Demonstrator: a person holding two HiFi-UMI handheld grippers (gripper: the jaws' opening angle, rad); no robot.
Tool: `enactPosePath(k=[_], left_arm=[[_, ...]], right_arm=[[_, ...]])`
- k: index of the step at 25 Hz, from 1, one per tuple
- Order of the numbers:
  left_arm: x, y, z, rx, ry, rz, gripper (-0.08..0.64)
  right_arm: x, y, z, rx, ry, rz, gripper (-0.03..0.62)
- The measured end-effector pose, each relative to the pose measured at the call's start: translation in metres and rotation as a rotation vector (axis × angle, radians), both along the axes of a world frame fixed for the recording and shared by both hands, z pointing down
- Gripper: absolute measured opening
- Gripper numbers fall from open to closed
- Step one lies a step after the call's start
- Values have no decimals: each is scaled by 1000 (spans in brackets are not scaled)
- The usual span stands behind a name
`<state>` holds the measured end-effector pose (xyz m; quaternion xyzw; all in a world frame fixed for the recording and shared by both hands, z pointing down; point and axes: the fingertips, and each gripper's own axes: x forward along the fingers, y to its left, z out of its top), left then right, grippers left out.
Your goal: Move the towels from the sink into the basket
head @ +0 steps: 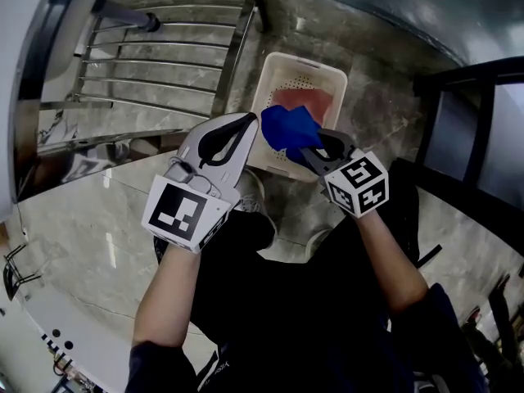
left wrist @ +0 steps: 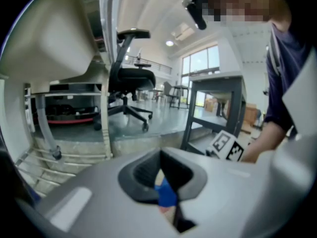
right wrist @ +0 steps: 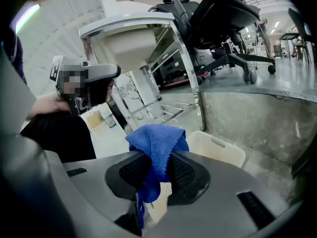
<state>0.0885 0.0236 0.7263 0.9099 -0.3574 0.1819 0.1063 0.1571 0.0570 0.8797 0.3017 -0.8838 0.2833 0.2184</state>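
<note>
Right tongs (right wrist: 157, 170) grip the blue towel (right wrist: 157, 145) over the near rim of the basket (right wrist: 218, 150), left tongs (head: 246, 123) closed together alongside; releasing this early, I think, could leave it draped on that rim or on the floor (head: 352, 31).

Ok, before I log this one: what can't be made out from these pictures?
- Inside of the sink: both gripper views show only its underside, and the head view does not look into it. Whether towels are left there cannot be told.
- Floor of the basket: in the head view it is partly covered by the blue towel in the jaws of the right gripper and by a red towel.
</note>
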Motion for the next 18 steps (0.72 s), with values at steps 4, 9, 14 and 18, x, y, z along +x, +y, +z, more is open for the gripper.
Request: enactPosePath(k=[4, 9, 14, 18], left_arm=[[-2, -1, -1, -3, 9, 2, 3], [2, -4, -1, 1, 20, 15, 3], [4, -8, 2, -3, 30, 26, 3], [7, -12, 4, -4, 41, 42, 3]], right_arm=[[-5, 4, 10, -22, 20, -17, 91], [-10, 11, 29, -70, 41, -47, 127], [-14, 14, 34, -86, 34, -65, 187], [-4, 5, 30, -74, 20, -19, 189]])
